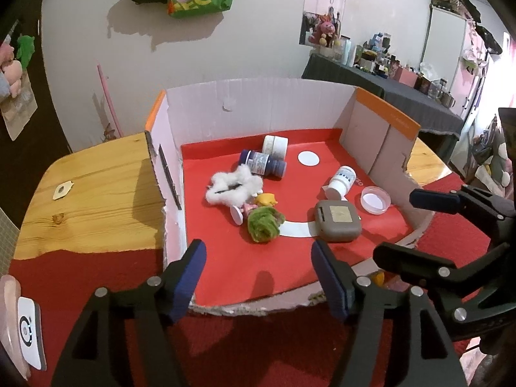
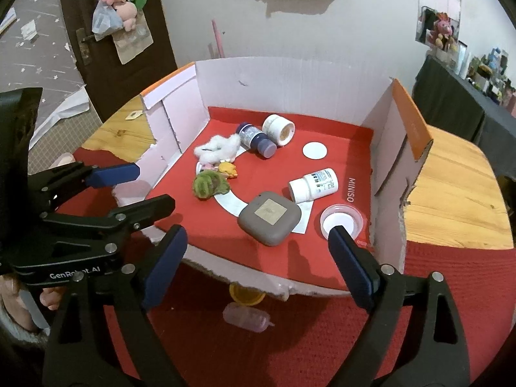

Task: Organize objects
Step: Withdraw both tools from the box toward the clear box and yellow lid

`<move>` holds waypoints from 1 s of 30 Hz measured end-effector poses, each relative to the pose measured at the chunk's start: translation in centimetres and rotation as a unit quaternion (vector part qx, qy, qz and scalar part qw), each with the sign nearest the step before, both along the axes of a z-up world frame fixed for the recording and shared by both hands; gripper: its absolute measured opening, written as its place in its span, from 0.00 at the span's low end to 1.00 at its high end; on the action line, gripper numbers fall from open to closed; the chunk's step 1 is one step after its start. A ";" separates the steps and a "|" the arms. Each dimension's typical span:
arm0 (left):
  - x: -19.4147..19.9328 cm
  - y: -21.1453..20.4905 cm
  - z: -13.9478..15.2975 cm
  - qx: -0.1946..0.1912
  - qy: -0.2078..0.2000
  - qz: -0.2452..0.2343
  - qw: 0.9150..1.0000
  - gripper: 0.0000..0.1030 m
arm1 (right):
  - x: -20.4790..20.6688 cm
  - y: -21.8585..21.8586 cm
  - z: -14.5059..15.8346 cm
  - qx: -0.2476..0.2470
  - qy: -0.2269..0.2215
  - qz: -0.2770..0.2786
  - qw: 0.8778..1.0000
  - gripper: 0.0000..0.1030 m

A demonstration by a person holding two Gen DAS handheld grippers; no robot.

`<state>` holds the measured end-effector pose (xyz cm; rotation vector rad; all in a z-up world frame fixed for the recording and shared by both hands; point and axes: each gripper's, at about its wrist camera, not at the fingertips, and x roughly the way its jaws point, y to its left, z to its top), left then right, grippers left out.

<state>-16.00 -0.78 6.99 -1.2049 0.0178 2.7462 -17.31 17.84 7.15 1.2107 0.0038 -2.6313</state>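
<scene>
Right-wrist view shows, nearest, the right gripper (image 2: pixel 258 264) with jaws wide apart and nothing between them; the left gripper (image 1: pixel 258 277) gapes empty too. Just outside the torn near edge of the cut-down cardboard box (image 2: pixel 290 77) lie a small pinkish translucent bottle (image 2: pixel 246 317) and a yellow cap (image 2: pixel 246 295) (apparently unsorted). Inside, on the red liner, sit a grey rounded square case (image 2: pixel 269 217), a clear shallow dish (image 2: pixel 342 221), a white pill bottle (image 2: pixel 312 184), then fluffy toys and two jars, strewn loosely. Most seems gathered.
</scene>
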 end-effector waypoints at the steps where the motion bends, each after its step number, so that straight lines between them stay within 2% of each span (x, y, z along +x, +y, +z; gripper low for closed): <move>1: 0.1 -0.1 0.0 0.000 0.001 0.000 1.000 0.71 | 0.2 0.0 0.1 0.000 0.002 0.000 1.000 0.91; 19: 3.4 -0.7 1.0 0.011 0.029 0.017 0.999 1.00 | 3.5 -0.2 0.7 0.001 0.022 -0.007 1.000 0.98; 30: 4.6 -1.1 0.9 0.019 0.030 0.025 0.999 1.00 | 5.1 -0.3 0.7 0.004 0.027 -0.008 1.000 1.00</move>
